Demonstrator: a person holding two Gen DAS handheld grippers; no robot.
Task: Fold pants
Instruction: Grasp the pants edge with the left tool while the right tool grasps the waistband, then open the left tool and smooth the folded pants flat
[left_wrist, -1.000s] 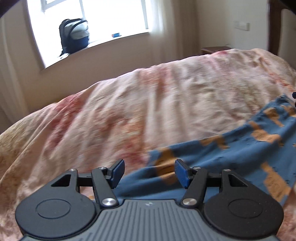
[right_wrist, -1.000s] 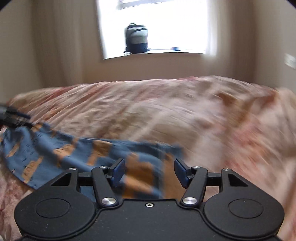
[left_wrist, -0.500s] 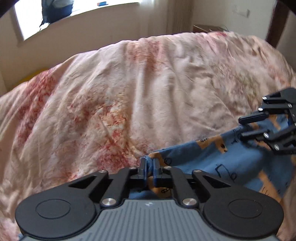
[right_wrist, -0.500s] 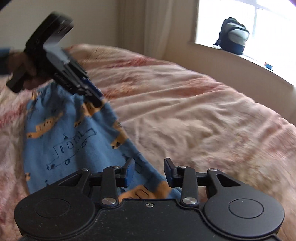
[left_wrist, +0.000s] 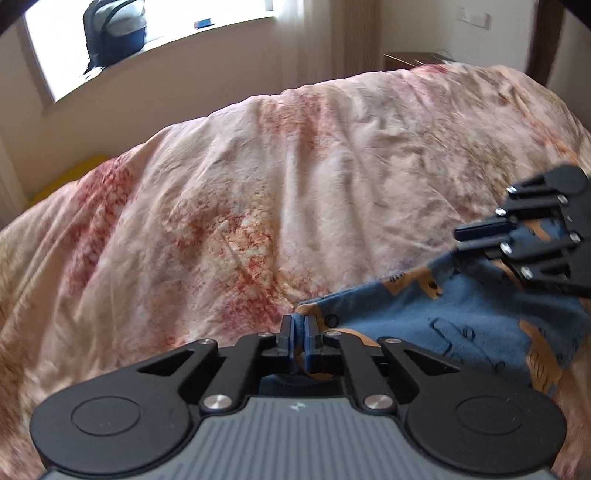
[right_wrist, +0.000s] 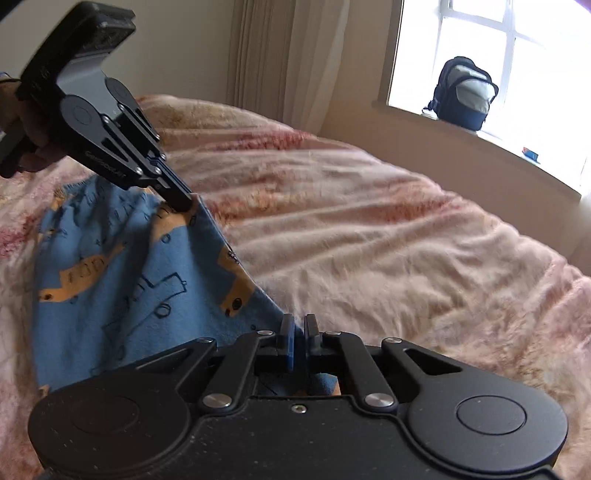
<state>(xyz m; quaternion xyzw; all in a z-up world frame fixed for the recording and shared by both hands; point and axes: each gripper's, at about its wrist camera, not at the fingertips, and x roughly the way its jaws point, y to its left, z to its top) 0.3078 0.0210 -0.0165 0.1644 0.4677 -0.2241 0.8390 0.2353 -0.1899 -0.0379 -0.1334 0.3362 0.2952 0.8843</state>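
— Two grippers, both clamped. See the left gripper (left_wrist: 300, 332)? Its blue pads are pinched together on a corner of the pants (left_wrist: 436, 325).

— And the right gripper (right_wrist: 298, 334)?

— Same story: jaws drawn in on the cloth's edge, with a sliver of blue fabric showing between the pads. From its own camera you can also spot the left gripper (right_wrist: 181, 201) further along, biting the pants (right_wrist: 125, 280) at another point on that edge.

— So the fabric hangs between them?

— It stretches from one pinch to the other, yes. Whether it's fully off the bed or partly lying on it, I can't tell. They're blue pants printed with orange vehicles and dark line drawings.

— What's under all this?

— A rumpled quilt (left_wrist: 258, 192), cream with red and pink blotches, covering the whole bed. The pants sit at its near side, just by the grippers.

— Beyond that?

— A bright window (right_wrist: 517, 48) with a dark backpack (right_wrist: 463, 94) standing on the sill, a small blue object (right_wrist: 530, 152) beside it on the sill, and pale curtains (right_wrist: 291, 59) hanging left of the window.
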